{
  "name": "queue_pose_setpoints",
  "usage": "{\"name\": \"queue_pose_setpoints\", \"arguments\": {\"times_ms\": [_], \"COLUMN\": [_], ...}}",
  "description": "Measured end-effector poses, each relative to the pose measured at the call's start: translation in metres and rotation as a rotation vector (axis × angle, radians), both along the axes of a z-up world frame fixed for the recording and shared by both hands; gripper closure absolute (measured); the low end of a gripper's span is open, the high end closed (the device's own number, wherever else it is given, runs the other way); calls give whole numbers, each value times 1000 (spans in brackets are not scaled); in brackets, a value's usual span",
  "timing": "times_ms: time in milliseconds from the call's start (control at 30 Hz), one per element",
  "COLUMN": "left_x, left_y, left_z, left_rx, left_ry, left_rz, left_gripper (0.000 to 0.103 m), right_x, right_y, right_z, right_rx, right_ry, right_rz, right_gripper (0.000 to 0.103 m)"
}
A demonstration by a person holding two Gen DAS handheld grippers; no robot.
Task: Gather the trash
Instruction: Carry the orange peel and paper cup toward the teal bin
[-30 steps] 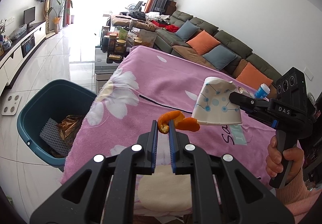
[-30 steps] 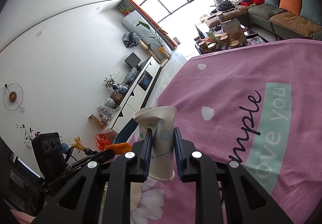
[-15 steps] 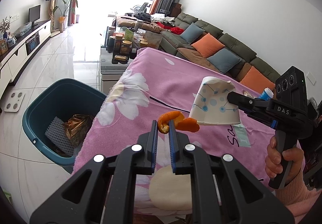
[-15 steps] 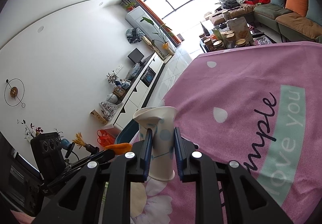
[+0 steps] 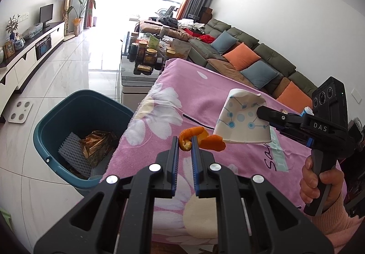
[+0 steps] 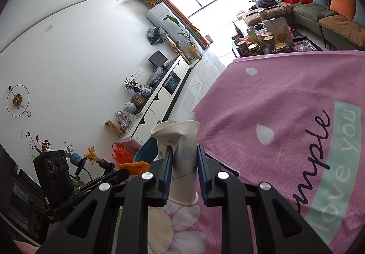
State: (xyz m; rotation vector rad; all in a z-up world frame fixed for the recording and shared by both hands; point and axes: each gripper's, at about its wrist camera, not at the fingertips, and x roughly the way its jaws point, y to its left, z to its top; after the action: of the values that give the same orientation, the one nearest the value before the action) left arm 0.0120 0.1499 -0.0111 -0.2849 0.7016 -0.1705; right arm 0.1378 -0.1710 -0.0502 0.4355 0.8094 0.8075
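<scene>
Teal bin w/ trash shows fully only in left wrist view

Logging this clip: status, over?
Left gripper shut on orange peel. Right gripper shut on crushed paper cup. Teal bin beside table, path unobstructed.

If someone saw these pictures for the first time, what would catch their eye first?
Probably the orange peel pinched in the left hand-held gripper and the crushed paper cup clamped in the right hand-held gripper, both above the pink cloth. On the floor left of the cloth stands a teal bin holding trash.
</scene>
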Motion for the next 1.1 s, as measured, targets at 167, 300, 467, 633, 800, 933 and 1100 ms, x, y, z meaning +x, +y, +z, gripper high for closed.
{"name": "queue_pose_setpoints", "arguments": {"times_ms": [167,300,467,633,800,933,1100], "left_x": [-1,-2,-1,-1,-3,-4,-5], "left_y": [5,7,11,15,18,21,27], "left_z": [0,0,0,0,2,2,4], "left_rx": [0,-1,-1,1,0,1,2], "left_ry": [-1,-2,-2,-3,-7,-10,-13], "left_rz": [16,25,35,46,57,67,83], "left_gripper": [92,92,92,92,92,92,92], "right_x": [2,4,7,10,12,14,16], "right_y": [7,14,21,26,31,35,39], "right_z": [0,0,1,1,1,-1,0], "right_rx": [-3,-6,-11,-10,-13,-14,-16], "right_ry": [3,5,5,10,11,14,17], "right_rz": [10,19,29,38,48,51,58], "right_gripper": [84,84,84,84,84,84,84]}}
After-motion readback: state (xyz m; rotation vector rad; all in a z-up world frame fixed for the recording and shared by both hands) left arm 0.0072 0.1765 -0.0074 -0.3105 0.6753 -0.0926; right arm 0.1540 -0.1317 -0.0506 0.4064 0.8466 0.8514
